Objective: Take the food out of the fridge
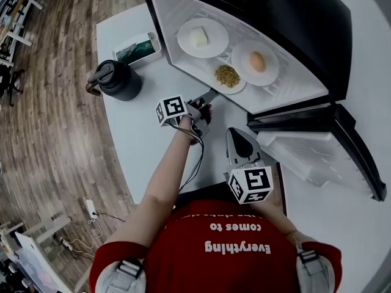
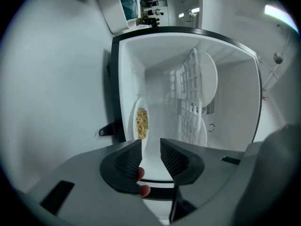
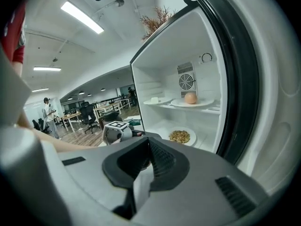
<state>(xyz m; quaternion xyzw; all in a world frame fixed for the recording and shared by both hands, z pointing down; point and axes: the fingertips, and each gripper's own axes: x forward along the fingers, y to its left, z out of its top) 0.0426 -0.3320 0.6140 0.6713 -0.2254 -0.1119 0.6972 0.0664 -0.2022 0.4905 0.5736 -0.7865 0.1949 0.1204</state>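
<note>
Left gripper (image 1: 210, 96) — jaws standing apart, holding nothing; plate of brown shredded food (image 1: 237, 88) lying at its 1 o'clock inside fridge (image 1: 305, 23); right gripper (image 1: 234, 132) — jaws sitting closed, empty.

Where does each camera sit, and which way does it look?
Head view: on the person's head, looking down at fridge, left gripper, right gripper, forearm.
Left gripper view: on that gripper, facing into the fridge; own open jaws, fingertips.
Right gripper view: on that gripper, facing the fridge; own jaws.
All share: plate of yellowish food.
</note>
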